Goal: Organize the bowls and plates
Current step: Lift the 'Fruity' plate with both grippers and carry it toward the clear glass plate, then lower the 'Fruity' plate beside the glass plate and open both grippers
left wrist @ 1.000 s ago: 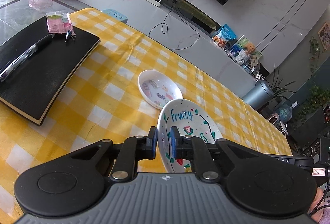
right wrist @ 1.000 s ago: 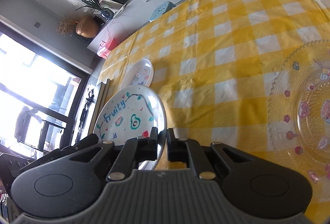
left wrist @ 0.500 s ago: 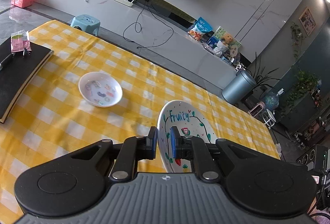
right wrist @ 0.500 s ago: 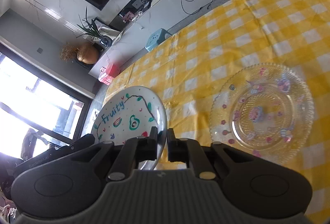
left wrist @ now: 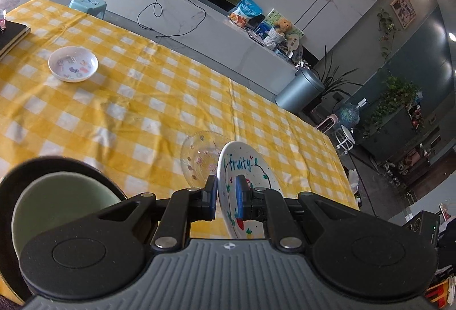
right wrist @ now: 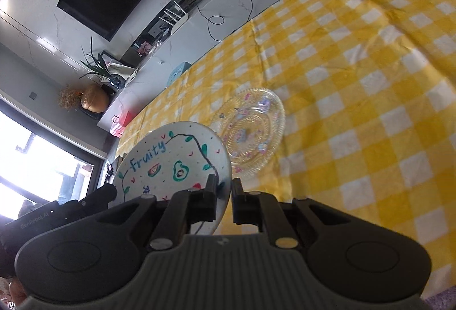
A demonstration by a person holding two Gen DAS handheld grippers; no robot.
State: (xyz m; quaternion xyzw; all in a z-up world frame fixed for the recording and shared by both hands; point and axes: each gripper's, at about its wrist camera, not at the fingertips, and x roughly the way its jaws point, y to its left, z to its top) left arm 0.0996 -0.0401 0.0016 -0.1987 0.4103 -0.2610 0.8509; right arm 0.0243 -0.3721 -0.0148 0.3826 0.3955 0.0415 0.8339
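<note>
One Fruity plate pinched between both my tools, clear plate just ahead; nothing stacked yet.

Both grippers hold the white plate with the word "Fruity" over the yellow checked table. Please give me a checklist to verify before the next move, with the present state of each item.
1. Left gripper shut on the Fruity plate, rim between its fingers: ok.
2. Right gripper shut on the opposite rim of the same plate: ok.
3. Plate clear of the tablecloth, held in the air: ok.
4. Clear glass plate lies flat and empty, ready to receive a plate: ok.
5. Fruity plate centred above the glass plate: not ok, it is still to one side.
6. Green bowl beside the left gripper, safe gap: cannot tell.
</note>
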